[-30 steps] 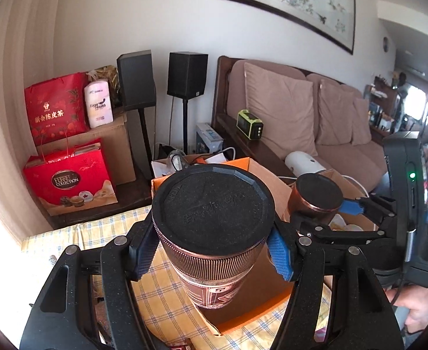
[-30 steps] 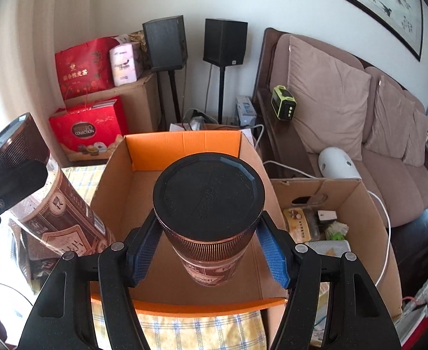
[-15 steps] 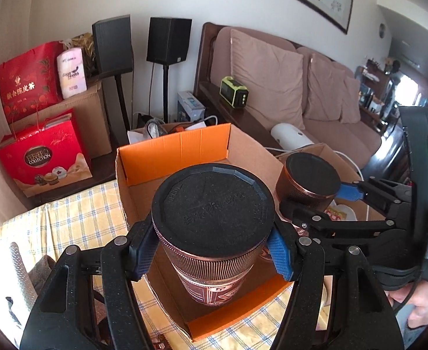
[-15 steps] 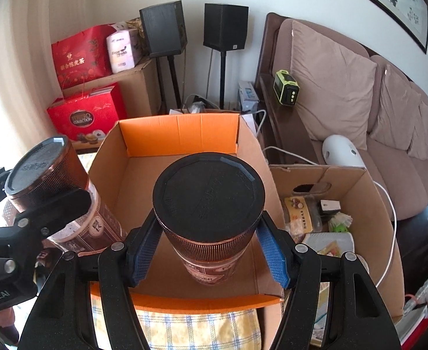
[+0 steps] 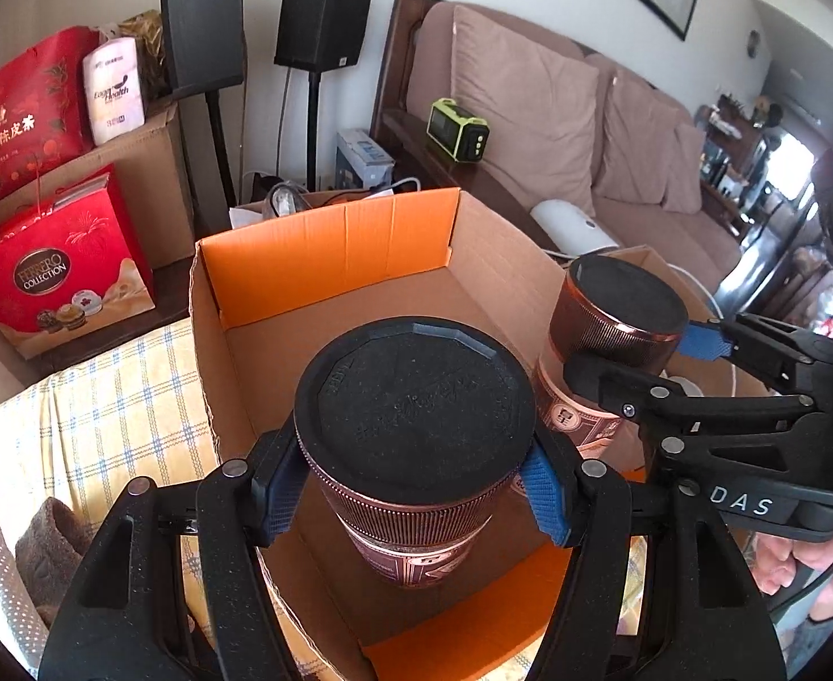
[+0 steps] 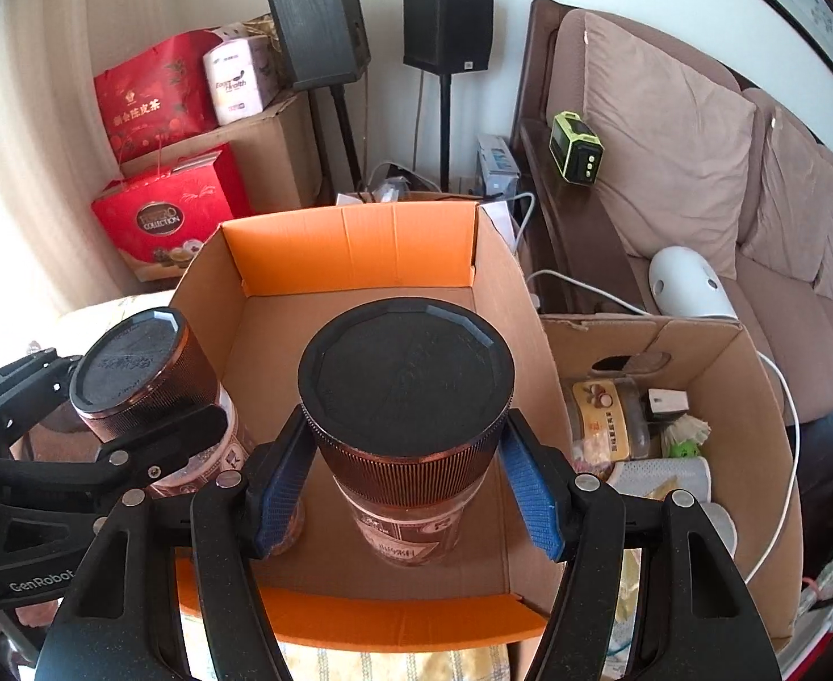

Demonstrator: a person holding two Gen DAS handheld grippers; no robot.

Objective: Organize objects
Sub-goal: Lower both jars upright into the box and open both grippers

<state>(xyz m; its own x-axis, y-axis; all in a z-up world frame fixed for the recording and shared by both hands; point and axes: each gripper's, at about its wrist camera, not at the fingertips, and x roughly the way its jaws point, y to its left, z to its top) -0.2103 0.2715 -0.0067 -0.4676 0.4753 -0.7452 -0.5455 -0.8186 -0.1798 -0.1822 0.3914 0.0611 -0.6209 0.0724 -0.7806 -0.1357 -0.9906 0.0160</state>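
Observation:
My left gripper (image 5: 413,485) is shut on a copper jar with a black lid (image 5: 414,414), held over the open cardboard box with orange flaps (image 5: 325,249). My right gripper (image 6: 407,482) is shut on a second, like jar (image 6: 406,380), held over the same box (image 6: 354,252). In the left wrist view the right gripper's jar (image 5: 620,306) hangs at the box's right side. In the right wrist view the left gripper's jar (image 6: 138,366) hangs at the box's left side. The box floor (image 6: 268,352) is bare where it shows.
A second cardboard box (image 6: 700,374) with packets and a jar stands right of the first. A yellow checked cloth (image 5: 115,397) covers the surface. Red gift bags (image 5: 47,278), speakers on stands (image 5: 319,17) and a brown sofa (image 5: 558,113) lie behind.
Both grippers have moved forward and lower over the box with their jars. The left jar has come from outside the box's left wall to over its inside.

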